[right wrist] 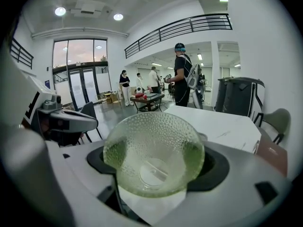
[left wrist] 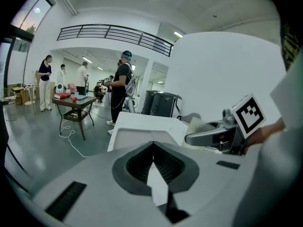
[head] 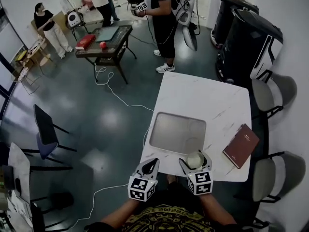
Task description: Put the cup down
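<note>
A dimpled, pale green glass cup (right wrist: 154, 155) lies tilted between the jaws of my right gripper (right wrist: 156, 143), its open mouth facing the camera. In the head view this right gripper (head: 195, 158) holds the cup (head: 194, 161) over the near edge of the white table (head: 203, 98), just in front of a grey tray (head: 164, 129). My left gripper (head: 151, 164) hovers at the table's near left corner. Its jaws (left wrist: 152, 144) meet at the tips with nothing between them. The left gripper view shows the right gripper (left wrist: 208, 135) and the cup (left wrist: 199, 125) to its right.
A dark red book (head: 241, 145) lies on the table's right side. Two grey chairs (head: 273, 93) (head: 270, 178) stand along the right edge. A person (head: 164, 23) stands beyond the far edge. A blue chair (head: 46, 129) and a white cable (head: 120, 98) are on the floor at left.
</note>
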Demonstrator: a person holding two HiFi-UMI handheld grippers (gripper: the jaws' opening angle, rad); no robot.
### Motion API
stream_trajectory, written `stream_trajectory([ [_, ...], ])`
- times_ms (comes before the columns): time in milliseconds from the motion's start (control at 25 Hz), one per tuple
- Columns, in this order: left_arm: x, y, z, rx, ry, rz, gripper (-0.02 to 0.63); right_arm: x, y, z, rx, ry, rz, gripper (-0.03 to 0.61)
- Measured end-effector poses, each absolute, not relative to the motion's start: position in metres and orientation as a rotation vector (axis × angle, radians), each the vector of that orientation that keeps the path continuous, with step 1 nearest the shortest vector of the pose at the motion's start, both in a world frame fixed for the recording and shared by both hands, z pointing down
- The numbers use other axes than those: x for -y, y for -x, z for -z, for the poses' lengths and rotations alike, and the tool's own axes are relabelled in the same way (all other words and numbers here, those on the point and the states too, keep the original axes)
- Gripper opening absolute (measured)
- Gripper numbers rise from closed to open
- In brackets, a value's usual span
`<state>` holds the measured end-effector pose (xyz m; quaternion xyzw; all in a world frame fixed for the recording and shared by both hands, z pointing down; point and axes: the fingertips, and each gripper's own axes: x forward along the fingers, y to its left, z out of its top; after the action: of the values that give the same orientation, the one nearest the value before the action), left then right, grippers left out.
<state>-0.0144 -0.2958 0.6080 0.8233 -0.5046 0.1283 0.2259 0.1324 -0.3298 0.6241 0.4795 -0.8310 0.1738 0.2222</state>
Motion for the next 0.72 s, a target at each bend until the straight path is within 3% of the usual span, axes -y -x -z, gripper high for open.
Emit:
stream_trajectory([
  [720, 0.363, -0.022, -0.653, 1.33, -2.194, -0.48, 0.01, 0.401, -0.159, -0.684, 2.202, -1.289, -0.515, 0.394],
])
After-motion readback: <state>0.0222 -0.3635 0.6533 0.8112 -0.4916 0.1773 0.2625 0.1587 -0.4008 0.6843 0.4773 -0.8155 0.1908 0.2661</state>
